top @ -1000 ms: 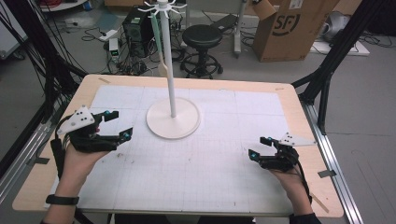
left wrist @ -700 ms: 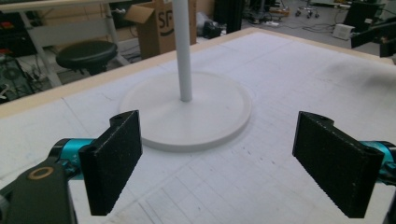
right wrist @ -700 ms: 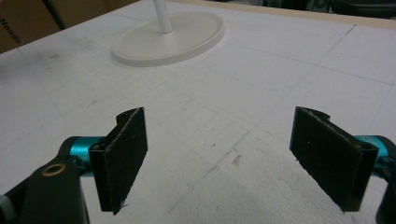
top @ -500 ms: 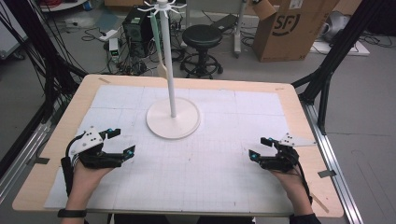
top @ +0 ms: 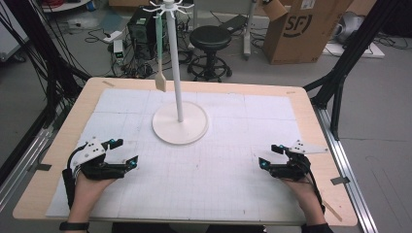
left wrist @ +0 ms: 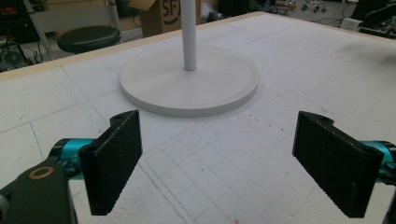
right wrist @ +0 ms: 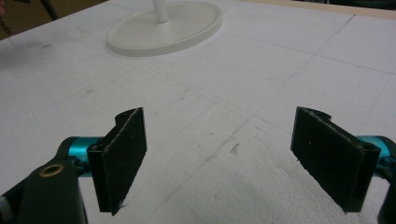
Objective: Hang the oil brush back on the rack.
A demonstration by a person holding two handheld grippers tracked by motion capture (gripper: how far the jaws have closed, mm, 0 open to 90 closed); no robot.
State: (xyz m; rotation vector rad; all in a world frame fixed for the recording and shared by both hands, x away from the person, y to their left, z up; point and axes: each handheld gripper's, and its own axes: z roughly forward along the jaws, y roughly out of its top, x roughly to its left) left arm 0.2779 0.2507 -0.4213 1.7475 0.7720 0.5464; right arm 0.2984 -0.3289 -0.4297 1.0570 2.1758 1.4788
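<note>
Light wooden spatula with pale green handle point(top: 160, 53) hanging from top hook of tall white pole stand on round base point(top: 180, 124), centre-back of white foam mat point(top: 218, 170). Probably light, stiff, slim; best pinched mid-handle, then lifted off hook. Left gripper point(top: 125, 153) and right gripper point(top: 268, 155) both wide, empty, resting low on mat, well apart from stand.

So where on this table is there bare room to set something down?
The white gridded mat lies bare between the left gripper and right gripper, in front of the white round stand base. The back corners beside that base are free too. The only crowding is mid-back, around the base, its white pole and the wooden spatula hanging from the top.
</note>
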